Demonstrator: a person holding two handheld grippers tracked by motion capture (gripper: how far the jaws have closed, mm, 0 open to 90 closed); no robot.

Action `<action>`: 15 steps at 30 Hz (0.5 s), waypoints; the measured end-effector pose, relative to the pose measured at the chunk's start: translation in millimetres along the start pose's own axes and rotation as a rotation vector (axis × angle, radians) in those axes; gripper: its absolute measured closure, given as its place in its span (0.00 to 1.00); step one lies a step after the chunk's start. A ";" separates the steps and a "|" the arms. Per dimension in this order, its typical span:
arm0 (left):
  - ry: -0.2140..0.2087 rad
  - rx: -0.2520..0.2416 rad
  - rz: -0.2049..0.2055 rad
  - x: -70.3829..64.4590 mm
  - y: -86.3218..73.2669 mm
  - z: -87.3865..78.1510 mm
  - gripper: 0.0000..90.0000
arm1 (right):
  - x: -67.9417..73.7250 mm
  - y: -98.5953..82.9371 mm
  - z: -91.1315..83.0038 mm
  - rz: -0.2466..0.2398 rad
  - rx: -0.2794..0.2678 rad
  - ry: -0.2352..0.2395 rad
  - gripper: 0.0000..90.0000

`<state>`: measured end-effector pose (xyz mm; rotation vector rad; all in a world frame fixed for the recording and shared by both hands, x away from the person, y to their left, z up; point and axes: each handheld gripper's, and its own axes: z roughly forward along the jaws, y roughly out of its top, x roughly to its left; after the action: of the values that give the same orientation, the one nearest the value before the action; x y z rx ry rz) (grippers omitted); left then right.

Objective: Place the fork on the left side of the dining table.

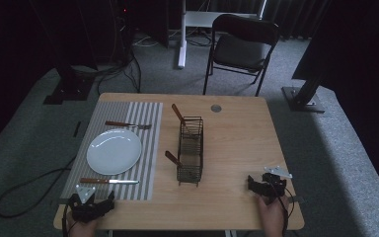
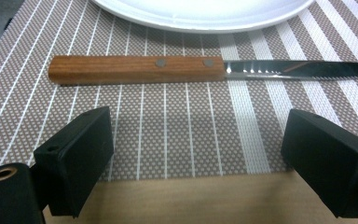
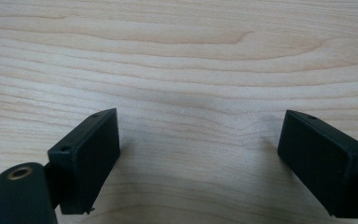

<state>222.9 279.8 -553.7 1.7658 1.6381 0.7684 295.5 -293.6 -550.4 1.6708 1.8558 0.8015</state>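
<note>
High view: left gripper [image 1: 94,205] at lower left, jaws apart over the striped placemat's [image 1: 145,148] near edge; knife [image 1: 109,181] just beyond, below the white plate [image 1: 114,151]; right gripper [image 1: 265,186] at lower right, jaws apart on bare table [image 1: 237,143]; wire basket [image 1: 190,150] at centre holds what appear to be two wooden-handled utensils; fork [image 1: 127,125] above the plate.
</note>
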 end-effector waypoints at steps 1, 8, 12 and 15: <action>0.004 0.002 -0.006 -0.2 1.3 1.2 0.10 | 0.0 0.0 0.0 0.000 0.000 0.000 0.14; 0.005 0.009 -0.001 1.1 3.9 6.5 0.02 | 0.0 0.0 0.0 0.000 0.000 0.000 0.14; 0.004 0.024 -0.004 1.7 6.9 7.7 0.02 | 0.0 0.0 0.0 0.000 0.000 0.000 0.14; 0.010 0.035 -0.012 1.2 9.3 8.8 0.02 | 0.0 0.0 0.0 0.000 0.000 0.000 0.14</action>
<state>235.7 280.2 -552.4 1.7767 1.6770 0.7487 295.5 -293.6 -550.4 1.6710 1.8556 0.8014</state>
